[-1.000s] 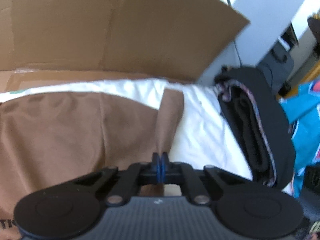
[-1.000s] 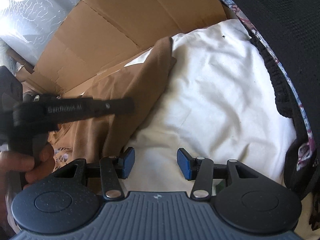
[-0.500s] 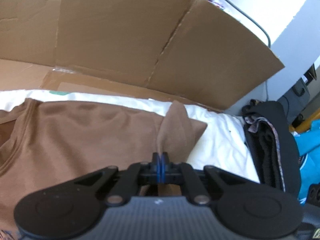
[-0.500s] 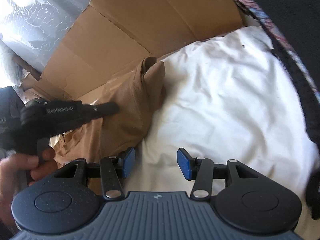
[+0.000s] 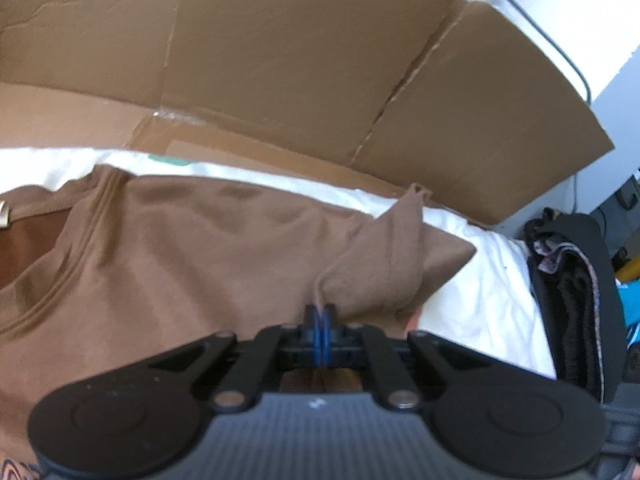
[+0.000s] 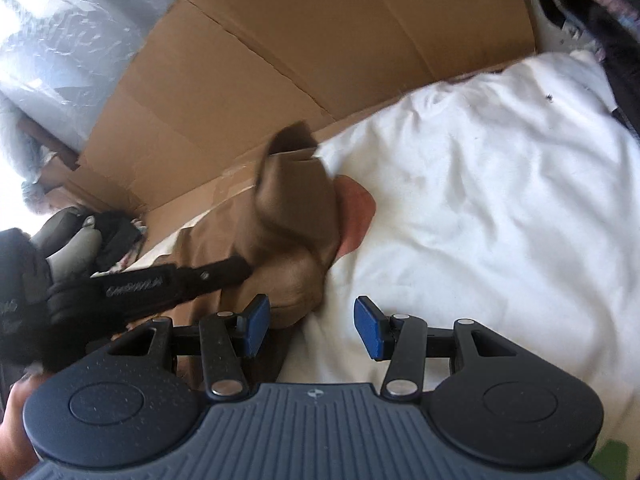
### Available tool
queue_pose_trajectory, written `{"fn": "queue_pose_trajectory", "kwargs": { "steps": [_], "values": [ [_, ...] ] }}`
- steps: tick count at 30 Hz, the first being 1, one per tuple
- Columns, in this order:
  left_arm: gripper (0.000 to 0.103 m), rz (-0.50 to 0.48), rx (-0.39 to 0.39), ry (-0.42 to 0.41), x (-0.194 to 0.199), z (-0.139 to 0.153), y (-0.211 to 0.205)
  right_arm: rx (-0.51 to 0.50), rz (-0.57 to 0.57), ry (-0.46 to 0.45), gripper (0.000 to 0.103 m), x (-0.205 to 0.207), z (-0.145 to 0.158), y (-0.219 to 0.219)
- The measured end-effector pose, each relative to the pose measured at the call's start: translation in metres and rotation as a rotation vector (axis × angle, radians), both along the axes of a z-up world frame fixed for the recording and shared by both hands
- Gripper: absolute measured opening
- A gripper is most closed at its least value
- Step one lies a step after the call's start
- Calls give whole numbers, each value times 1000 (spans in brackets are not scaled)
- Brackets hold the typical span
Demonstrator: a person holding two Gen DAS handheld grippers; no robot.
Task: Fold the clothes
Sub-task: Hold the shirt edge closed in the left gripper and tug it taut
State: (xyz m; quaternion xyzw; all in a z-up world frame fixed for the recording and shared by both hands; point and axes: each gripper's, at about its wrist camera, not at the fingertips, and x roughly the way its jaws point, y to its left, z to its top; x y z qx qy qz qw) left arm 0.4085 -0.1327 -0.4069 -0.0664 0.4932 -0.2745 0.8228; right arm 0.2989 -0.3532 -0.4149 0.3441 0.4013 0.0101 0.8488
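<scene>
A brown T-shirt lies spread on a white sheet. My left gripper is shut on a bunched sleeve of the shirt, lifting it over the shirt's body. In the right wrist view the same sleeve hangs folded from the left gripper's black body. My right gripper hovers open just above the sheet, its left blue pad beside the shirt's edge, nothing between the fingers.
Flattened cardboard stands behind the sheet. A folded black garment with a patterned edge lies at the sheet's right end. A person's hand holds the left gripper. Plastic wrap shows at the far left.
The left gripper has carried the sleeve leftward over the shirt, so more of the shirt's body and neckline shows. The right gripper has stayed open, drifting left away from the black garment.
</scene>
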Motion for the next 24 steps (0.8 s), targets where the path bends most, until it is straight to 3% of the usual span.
{"fn": "queue_pose_trajectory", "kwargs": {
  "steps": [10,12,13,14,24],
  "values": [
    [2,10,6,26,6,-12,4,-39,74,-3,52,22,-6,20],
    [2,11,3,31,6,-11,4,-30,83,-1,35,27,-7,20],
    [2,10,1,34,6,-11,3,-26,92,4,19,28,-6,19],
    [2,10,0,37,7,-10,3,-24,97,4,15,27,-5,17],
    [4,-80,-73,26,-14,6,-24,-55,33,-26,9,-18,26,-17]
  ]
}}
